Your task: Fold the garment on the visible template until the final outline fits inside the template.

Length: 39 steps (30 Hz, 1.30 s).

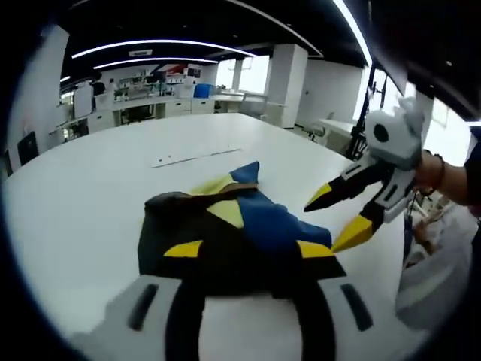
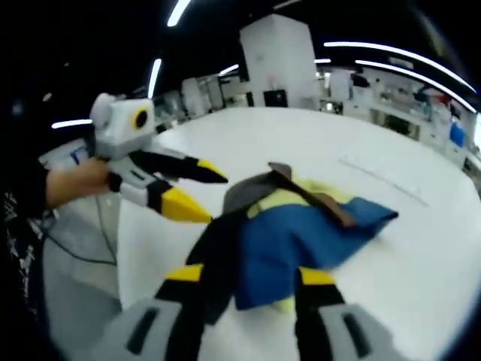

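1. The garment (image 1: 240, 229), a mix of blue, yellow and dark panels, lies bunched in a loose heap on the white table (image 1: 98, 180), near the edge where the person stands. It looks part-folded at best: flaps overlap at odd angles and the outline is ragged.
2. I cannot make out a template outline under or around the cloth; a thin pale strip (image 1: 195, 156) lies farther back on the table, well apart from the garment, and I cannot say what it is.
3. My reading is that the task is between folds, with both tools hovering just above the heap and no edge in hand.
4. The left gripper (image 1: 248, 252) has its jaws spread wide over the near side of the cloth, pinching nothing that I can see.
5. The right gripper (image 1: 342, 214) is held by a hand (image 1: 428, 169) beside the garment's blue side, jaws parted and empty; in the right gripper view (image 2: 252, 274) its own jaws straddle the blue panel (image 2: 301, 233), though the blur there leaves contact uncertain.
6. The next move calls for picking a free edge or corner on each side, closing on it, and drawing it inward so that the heap flattens into a tighter shape.
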### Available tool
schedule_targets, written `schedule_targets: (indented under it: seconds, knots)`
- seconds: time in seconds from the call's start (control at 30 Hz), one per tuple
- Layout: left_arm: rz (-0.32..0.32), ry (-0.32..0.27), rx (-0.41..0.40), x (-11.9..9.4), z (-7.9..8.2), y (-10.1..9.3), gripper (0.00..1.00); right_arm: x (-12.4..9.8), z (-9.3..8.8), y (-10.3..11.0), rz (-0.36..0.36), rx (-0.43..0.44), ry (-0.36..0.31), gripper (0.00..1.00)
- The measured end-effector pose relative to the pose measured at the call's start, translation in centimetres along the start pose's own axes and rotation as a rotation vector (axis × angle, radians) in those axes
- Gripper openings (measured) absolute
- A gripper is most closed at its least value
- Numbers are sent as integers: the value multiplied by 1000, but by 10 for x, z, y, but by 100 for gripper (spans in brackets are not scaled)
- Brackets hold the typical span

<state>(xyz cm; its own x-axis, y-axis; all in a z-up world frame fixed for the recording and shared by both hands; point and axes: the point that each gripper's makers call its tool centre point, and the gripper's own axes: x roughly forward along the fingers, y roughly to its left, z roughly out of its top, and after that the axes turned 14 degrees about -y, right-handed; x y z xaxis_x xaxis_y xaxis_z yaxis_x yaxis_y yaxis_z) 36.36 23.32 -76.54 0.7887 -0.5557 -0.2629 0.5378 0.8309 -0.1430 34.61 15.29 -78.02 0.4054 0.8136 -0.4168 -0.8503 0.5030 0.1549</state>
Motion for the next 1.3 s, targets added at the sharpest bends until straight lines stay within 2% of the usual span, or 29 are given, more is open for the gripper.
schedule_targets:
  seconds: [0.23, 0.4, 0.5, 0.6, 0.77, 1.03, 1.17, 1.3]
  knots:
    - [-17, 59, 27, 3, -22, -11, 33, -1, -9, -3, -34, -49, 6, 27]
    - [-11, 99, 42, 3, -34, -11, 19, -1, -15, -9, -58, -55, 6, 15]
    - [-3, 126, 30, 1, -40, -8, 2, -2, -13, -12, -67, -50, -10, 5]
    - [7, 124, -4, 0, -41, -5, 0, -3, -9, -15, -83, -48, -38, 1]
    - [35, 108, -21, -6, -37, 4, 0, -5, -3, -18, -97, 8, -68, 0]
    - [89, 30, 70, -16, -6, 23, 0, -16, 15, -27, -119, 12, -118, 0]
    - [138, 8, 138, -23, 7, 43, 0, -26, 25, -39, -152, 34, -147, 0]
    - [181, 10, 144, -30, 14, 63, 0, -35, 33, -48, -166, 66, -167, 0]
